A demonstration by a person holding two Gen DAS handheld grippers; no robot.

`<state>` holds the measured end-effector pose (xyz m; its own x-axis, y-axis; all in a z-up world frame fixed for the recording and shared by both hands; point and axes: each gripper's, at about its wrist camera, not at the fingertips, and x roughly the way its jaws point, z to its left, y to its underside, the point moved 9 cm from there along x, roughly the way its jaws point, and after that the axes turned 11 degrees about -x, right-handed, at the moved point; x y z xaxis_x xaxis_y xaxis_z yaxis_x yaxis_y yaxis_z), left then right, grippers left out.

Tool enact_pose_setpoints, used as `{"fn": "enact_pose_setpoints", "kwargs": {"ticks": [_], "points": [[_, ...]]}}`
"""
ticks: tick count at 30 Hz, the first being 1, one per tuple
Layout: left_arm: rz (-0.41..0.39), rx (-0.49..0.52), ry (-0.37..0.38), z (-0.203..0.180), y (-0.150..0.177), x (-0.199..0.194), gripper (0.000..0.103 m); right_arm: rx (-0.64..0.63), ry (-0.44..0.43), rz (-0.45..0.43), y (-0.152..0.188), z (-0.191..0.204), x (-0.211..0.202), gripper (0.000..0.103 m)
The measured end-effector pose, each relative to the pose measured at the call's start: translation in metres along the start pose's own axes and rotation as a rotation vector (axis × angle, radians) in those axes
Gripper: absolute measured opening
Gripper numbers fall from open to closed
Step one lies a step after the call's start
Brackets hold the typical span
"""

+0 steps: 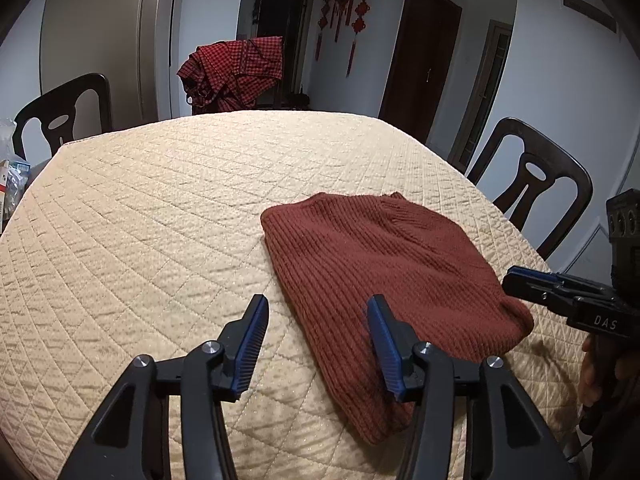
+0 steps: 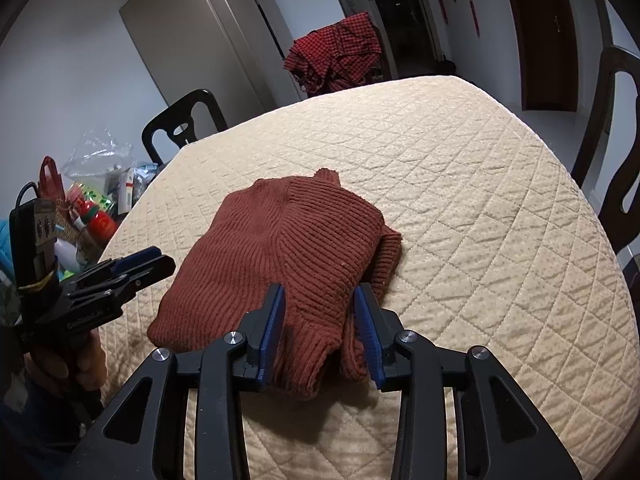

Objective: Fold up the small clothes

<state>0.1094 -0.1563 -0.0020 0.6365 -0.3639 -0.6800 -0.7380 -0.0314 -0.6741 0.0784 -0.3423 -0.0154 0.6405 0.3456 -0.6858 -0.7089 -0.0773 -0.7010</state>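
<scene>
Rust-brown knit sweater (image 1: 380, 276) lies folded into a compact bundle on the quilted beige table cover (image 1: 140, 220), near the front edge, so the fold looks basically done; maybe a tidy-up left w/ the cuff. Left gripper (image 1: 318, 334) has jaws apart, empty, straddling the sweater's edge w/o pinching. Right gripper (image 2: 318, 320) also apart, sleeve cuff btwn the pads but not clamped. Only the right view shows that loose cuff (image 2: 388, 256) poking out, plus the clutter (image 2: 100, 200) beside the table.
</scene>
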Motion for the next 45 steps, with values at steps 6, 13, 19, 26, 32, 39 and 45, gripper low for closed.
{"fn": "enact_pose_setpoints", "kwargs": {"ticks": [6,13,19,26,32,39,45], "points": [[-0.003,-0.035,0.033,0.001,-0.004,0.003,0.059,0.029,-0.004,0.008,-0.001,-0.005,0.006,0.045],[0.018,-0.112,0.089,0.009,-0.004,0.013,0.059,0.085,-0.041,0.028,0.0,-0.014,0.017,0.051],[0.068,-0.164,0.131,0.014,0.008,0.025,0.061,0.118,-0.062,0.051,0.004,-0.021,0.026,0.052],[0.1,-0.186,0.183,0.012,0.011,0.034,0.064,0.176,-0.113,0.058,0.002,-0.031,0.039,0.052],[0.128,-0.214,0.22,0.01,0.016,0.042,0.065,0.244,-0.172,0.026,-0.003,-0.04,0.044,0.052],[0.131,-0.199,0.219,0.005,0.017,0.045,0.065,0.267,-0.207,0.02,-0.002,-0.041,0.041,0.052],[0.13,-0.192,0.219,0.004,0.017,0.045,0.064,0.295,-0.219,0.003,-0.002,-0.047,0.04,0.052]]}}
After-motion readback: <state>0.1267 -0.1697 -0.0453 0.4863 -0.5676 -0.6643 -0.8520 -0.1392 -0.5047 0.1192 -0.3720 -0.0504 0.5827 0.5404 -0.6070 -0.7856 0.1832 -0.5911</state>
